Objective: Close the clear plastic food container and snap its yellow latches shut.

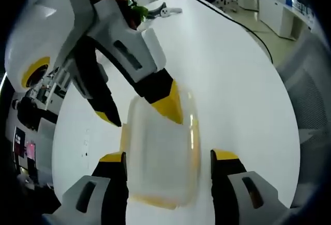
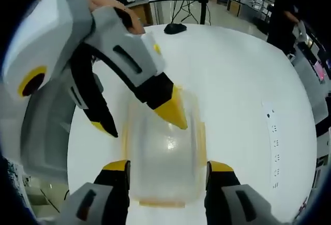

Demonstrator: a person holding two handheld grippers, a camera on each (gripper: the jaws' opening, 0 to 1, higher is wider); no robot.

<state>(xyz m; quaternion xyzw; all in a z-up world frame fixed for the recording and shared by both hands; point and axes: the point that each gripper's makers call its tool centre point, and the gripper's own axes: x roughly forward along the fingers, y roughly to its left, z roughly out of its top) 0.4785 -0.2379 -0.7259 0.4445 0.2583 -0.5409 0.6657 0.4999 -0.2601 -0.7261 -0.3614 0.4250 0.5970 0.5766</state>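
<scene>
Clear plastic container (image 1: 161,152) with yellow latches (image 1: 193,132) — lies between both grippers' spread jaws on white table (image 1: 232,70). Left gripper (image 1: 168,160) and right gripper (image 2: 168,170) open, facing (neither clamps it); one yellow tip touches lid. Office beyond.

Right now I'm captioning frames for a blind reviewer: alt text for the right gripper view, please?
A clear container with yellow latches sits on a white table between the open jaws of the right hand-held gripper. The left hand-held gripper reaches in opposite, one yellow tip over the lid.
</scene>
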